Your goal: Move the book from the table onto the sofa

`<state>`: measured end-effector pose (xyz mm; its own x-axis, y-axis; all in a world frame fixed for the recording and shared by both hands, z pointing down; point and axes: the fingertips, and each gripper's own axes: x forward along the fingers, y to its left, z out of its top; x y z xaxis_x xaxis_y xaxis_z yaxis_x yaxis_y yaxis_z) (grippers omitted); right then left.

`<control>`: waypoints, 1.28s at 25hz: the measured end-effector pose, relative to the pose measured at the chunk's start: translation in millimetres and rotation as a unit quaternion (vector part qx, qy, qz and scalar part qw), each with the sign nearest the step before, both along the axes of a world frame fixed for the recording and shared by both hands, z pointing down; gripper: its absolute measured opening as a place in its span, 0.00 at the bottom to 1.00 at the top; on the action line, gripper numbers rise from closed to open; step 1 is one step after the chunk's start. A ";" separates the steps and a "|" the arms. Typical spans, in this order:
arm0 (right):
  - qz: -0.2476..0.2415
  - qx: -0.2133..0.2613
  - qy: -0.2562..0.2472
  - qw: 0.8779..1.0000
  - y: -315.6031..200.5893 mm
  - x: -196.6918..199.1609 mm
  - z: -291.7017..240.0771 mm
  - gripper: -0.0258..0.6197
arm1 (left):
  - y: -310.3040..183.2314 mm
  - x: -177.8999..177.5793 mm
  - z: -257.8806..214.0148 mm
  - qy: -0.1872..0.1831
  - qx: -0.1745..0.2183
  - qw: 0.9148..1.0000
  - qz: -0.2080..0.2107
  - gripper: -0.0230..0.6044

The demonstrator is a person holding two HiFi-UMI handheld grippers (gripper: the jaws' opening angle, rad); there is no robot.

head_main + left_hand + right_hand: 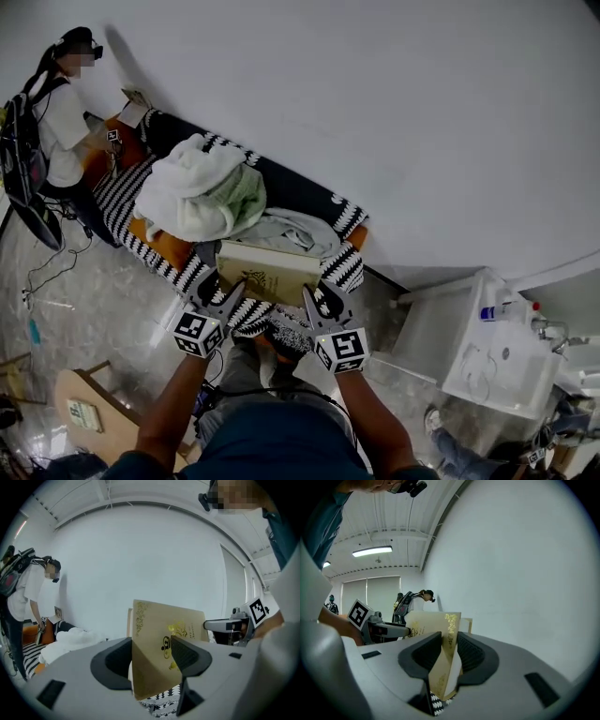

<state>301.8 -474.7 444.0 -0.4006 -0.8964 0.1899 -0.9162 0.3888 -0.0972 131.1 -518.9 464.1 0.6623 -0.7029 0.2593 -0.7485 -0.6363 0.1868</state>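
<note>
Tan, gold-printed hardcover book [267,272] is pinched at each end by the jaws of your left gripper [223,302] and right gripper [312,302]. The black-and-white striped sofa [127,197] lies just below it.

book [267,272] | held by left tool [223,292] + right tool [320,298] | over sofa [122,192] front edge

Here's a dark teal short-sleeved shirt [272,442]. The left gripper [217,292] and right gripper [323,298] are both pale grey with black ribbed pads [185,656], each carrying a white cube [199,334] of black square markers (crisp, high-contrast squares).
</note>
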 end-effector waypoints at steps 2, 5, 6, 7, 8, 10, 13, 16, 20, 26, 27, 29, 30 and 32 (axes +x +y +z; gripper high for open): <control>0.004 -0.016 -0.001 1.000 -13.2 -0.2 20.5 0.22 | -11.6 -0.3 21.2 -0.002 -0.016 1.000 -0.001 0.43; 0.010 -0.039 -0.002 0.999 -36.7 -0.4 53.0 0.22 | -33.3 -0.4 55.5 -0.004 -0.043 0.999 0.000 0.43; 0.013 -0.047 -0.003 0.999 -43.0 -0.2 64.7 0.22 | -39.6 0.0 67.6 -0.006 -0.053 0.999 0.002 0.43; 0.016 -0.057 -0.003 0.998 -48.2 -0.3 76.7 0.22 | -45.1 0.2 80.0 -0.007 -0.063 0.998 0.004 0.43; 0.018 -0.066 -0.004 0.998 -52.8 -1.0 88.8 0.22 | -50.2 -0.2 92.5 -0.008 -0.074 0.997 0.007 0.43; 0.023 -0.084 -0.005 0.996 -63.9 -2.2 112.5 0.22 | -62.8 -1.0 117.9 -0.009 -0.094 0.995 0.012 0.43; 0.034 -0.113 -0.005 0.993 -83.8 0.6 149.2 0.22 | -85.3 2.6 156.0 -0.012 -0.123 0.992 0.023 0.43; 0.045 -0.147 -0.005 0.988 -101.1 1.3 188.0 0.22 | -104.1 3.3 193.1 -0.023 -0.150 0.988 0.034 0.43; 0.059 -0.184 -0.005 0.981 -124.5 1.8 236.7 0.22 | -132.2 4.9 241.3 -0.038 -0.178 0.982 0.049 0.43; 0.079 -0.246 -0.009 0.966 -144.4 -0.8 309.0 0.22 | -156.1 4.1 313.3 -0.069 -0.230 0.968 0.073 0.43; 0.083 -0.256 -0.011 0.963 -146.9 -1.4 320.0 0.22 | -159.6 4.1 324.7 -0.075 -0.239 0.965 0.078 0.43; 0.092 -0.276 -0.013 0.957 -151.1 -1.5 341.8 0.22 | -166.5 5.1 346.5 -0.084 -0.255 0.959 0.088 0.43; 0.096 -0.286 -0.015 0.953 -152.8 -1.3 352.6 0.22 | -169.5 5.9 356.9 -0.089 -0.263 0.956 0.092 0.43; 0.105 -0.306 -0.019 0.946 -155.7 -0.3 373.8 0.22 | -175.0 7.9 376.6 -0.100 -0.275 0.951 0.101 0.43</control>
<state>301.5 -630.4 817.8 -0.2432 -0.6834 0.6883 -0.9582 0.0588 -0.2801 139.0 -693.9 840.7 0.6685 -0.2879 0.6857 -0.6763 -0.6189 0.3995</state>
